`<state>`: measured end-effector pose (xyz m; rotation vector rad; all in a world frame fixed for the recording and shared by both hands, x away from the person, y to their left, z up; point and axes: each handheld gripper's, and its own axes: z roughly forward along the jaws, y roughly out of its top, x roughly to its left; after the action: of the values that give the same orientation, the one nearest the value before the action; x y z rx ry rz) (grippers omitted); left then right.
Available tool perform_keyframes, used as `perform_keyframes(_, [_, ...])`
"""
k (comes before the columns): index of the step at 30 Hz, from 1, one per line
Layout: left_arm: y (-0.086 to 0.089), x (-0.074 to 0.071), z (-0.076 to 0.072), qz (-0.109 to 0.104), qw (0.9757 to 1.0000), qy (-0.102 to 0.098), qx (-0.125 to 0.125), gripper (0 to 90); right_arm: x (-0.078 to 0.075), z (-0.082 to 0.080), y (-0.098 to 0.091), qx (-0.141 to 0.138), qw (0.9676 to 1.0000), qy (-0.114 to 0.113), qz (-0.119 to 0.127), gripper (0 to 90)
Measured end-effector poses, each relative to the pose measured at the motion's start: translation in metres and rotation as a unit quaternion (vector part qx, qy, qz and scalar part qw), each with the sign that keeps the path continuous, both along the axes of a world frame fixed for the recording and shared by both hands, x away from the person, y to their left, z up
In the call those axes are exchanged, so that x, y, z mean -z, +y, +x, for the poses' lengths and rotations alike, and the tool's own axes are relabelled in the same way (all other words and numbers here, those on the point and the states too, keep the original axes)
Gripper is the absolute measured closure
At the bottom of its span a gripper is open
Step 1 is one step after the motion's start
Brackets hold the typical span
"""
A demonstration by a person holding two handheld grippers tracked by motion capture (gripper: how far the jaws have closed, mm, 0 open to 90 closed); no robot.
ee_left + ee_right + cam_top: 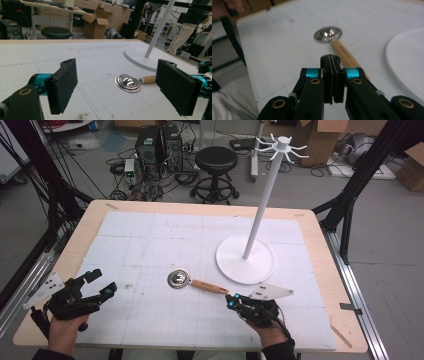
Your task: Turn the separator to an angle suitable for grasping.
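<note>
On the white gridded mat (150, 240), the steel-bowled, wooden-handled ladle (197, 282) lies at ten o'clock of the right gripper (231, 300), whose jaws are pressed together, empty, at the handle's end. The left gripper (102, 282) stands wide, well apart.

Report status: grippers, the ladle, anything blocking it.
Right gripper shut, empty, at the wooden handle's end. Left gripper open, idle. Ladle flat on the mat. White stand beside it, not blocking.

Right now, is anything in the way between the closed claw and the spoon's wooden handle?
No. The right claw is shut, and bare white table lies between it and the spoon's wooden handle.
</note>
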<state>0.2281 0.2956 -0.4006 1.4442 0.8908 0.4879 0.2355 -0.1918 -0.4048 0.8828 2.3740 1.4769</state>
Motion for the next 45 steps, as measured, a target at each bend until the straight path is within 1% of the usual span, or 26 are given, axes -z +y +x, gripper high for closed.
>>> perform_keyframes(3, [0.000, 0.000, 0.000, 0.001, 1.0000, 0.001, 0.002, 18.5, 0.012, 0.009, 0.020, -0.013, 0.9990, 0.016, -0.039, 89.2])
perform_keyframes(5, [0.000, 0.000, 0.001, 0.001, 1.0000, 0.002, 0.003, 18.5, 0.020, 0.015, 0.031, -0.012, 0.9975, 0.026, -0.064, 89.2])
perform_keyframes(6, [0.000, 0.000, 0.001, 0.001, 1.0000, 0.002, 0.003, 18.5, 0.023, 0.018, 0.035, -0.012, 0.9967, 0.027, -0.075, 89.2])
perform_keyframes(8, [0.000, 0.001, 0.001, 0.001, 1.0000, 0.003, 0.003, 18.5, 0.029, 0.024, 0.042, -0.003, 0.9951, 0.032, -0.094, 89.2])
perform_keyframes(10, [0.001, 0.001, 0.001, 0.001, 1.0000, 0.003, 0.003, 18.5, 0.033, 0.029, 0.045, 0.009, 0.9938, 0.040, -0.103, 89.2])
perform_keyframes(11, [0.001, 0.001, 0.001, -0.001, 1.0000, 0.004, 0.002, 18.6, 0.034, 0.032, 0.045, 0.017, 0.9934, 0.044, -0.105, 89.2])
perform_keyframes(15, [0.002, 0.001, 0.001, 0.000, 1.0000, 0.005, 0.001, 18.6, 0.036, 0.042, 0.041, 0.043, 0.9920, 0.045, -0.110, 89.3])
perform_keyframes(16, [0.002, 0.001, 0.002, -0.003, 1.0000, 0.006, 0.000, 18.6, 0.036, 0.044, 0.039, 0.050, 0.9916, 0.049, -0.109, 89.3])
perform_keyframes(18, [0.003, 0.001, 0.002, -0.005, 1.0000, 0.005, 0.001, 18.6, 0.037, 0.048, 0.037, 0.061, 0.9904, 0.047, -0.115, 89.3])
perform_keyframes(20, [0.003, 0.002, 0.002, -0.003, 1.0000, 0.006, 0.001, 18.6, 0.038, 0.051, 0.035, 0.067, 0.9902, 0.047, -0.113, 89.2])
perform_keyframes(22, [0.003, 0.002, 0.002, -0.003, 1.0000, 0.006, 0.002, 18.6, 0.037, 0.054, 0.035, 0.075, 0.9907, 0.044, -0.105, 89.3])
perform_keyframes(24, [0.003, 0.002, 0.002, -0.005, 1.0000, 0.007, 0.002, 18.5, 0.036, 0.058, 0.035, 0.086, 0.9895, 0.037, -0.110, 89.3])
perform_keyframes(26, [0.003, 0.002, 0.003, -0.004, 1.0000, 0.008, 0.002, 18.6, 0.036, 0.063, 0.034, 0.099, 0.9885, 0.035, -0.108, 89.3])
perform_keyframes(29, [0.003, 0.002, 0.002, -0.006, 0.9999, 0.009, 0.001, 18.6, 0.036, 0.070, 0.034, 0.113, 0.9869, 0.031, -0.111, 89.2])
perform_keyframes(30, [0.004, 0.002, 0.003, -0.004, 1.0000, 0.008, 0.001, 18.6, 0.035, 0.071, 0.034, 0.117, 0.9865, 0.031, -0.110, 89.3])
perform_keyframes(32, [0.004, 0.002, 0.003, -0.005, 1.0000, 0.008, 0.000, 18.5, 0.032, 0.072, 0.031, 0.126, 0.9870, 0.021, -0.098, 89.3])
perform_keyframes(33, [0.005, 0.002, 0.003, -0.005, 1.0000, 0.008, 0.000, 18.6, 0.029, 0.071, 0.028, 0.136, 0.9864, 0.015, -0.091, 89.2])
perform_keyframes(34, [0.005, 0.002, 0.003, -0.005, 1.0000, 0.008, 0.000, 18.6, 0.027, 0.071, 0.025, 0.149, 0.9850, 0.005, -0.087, 89.2])
perform_keyframes(36, [0.005, 0.002, 0.003, -0.006, 0.9999, 0.009, 0.000, 18.6, 0.022, 0.071, 0.015, 0.179, 0.9804, -0.007, -0.081, 89.3])
perform_keyframes(37, [0.005, 0.002, 0.003, -0.006, 0.9999, 0.009, 0.001, 18.6, 0.020, 0.072, 0.011, 0.193, 0.9781, -0.006, -0.077, 89.3])
perform_keyframes(38, [0.005, 0.002, 0.003, -0.005, 1.0000, 0.008, 0.001, 18.6, 0.021, 0.075, 0.007, 0.201, 0.9764, -0.003, -0.078, 89.3])
perform_keyframes(39, [0.005, 0.002, 0.003, -0.006, 0.9999, 0.008, 0.001, 18.6, 0.022, 0.076, 0.006, 0.205, 0.9754, 0.004, -0.082, 89.3])
perform_keyframes(40, [0.005, 0.002, 0.003, -0.006, 0.9999, 0.009, 0.001, 18.6, 0.023, 0.078, 0.006, 0.205, 0.9751, 0.009, -0.084, 89.3])
perform_keyframes(41, [0.005, 0.002, 0.003, -0.005, 0.9999, 0.009, 0.001, 18.6, 0.025, 0.079, 0.007, 0.202, 0.9755, 0.014, -0.087, 89.2])
perform_keyframes(42, [0.005, 0.002, 0.003, -0.005, 0.9999, 0.010, 0.000, 18.6, 0.026, 0.079, 0.009, 0.196, 0.9764, 0.015, -0.090, 89.3])
perform_keyframes(45, [0.005, 0.002, 0.003, -0.005, 0.9999, 0.010, 0.000, 18.6, 0.030, 0.082, 0.013, 0.190, 0.9767, 0.024, -0.098, 89.3])
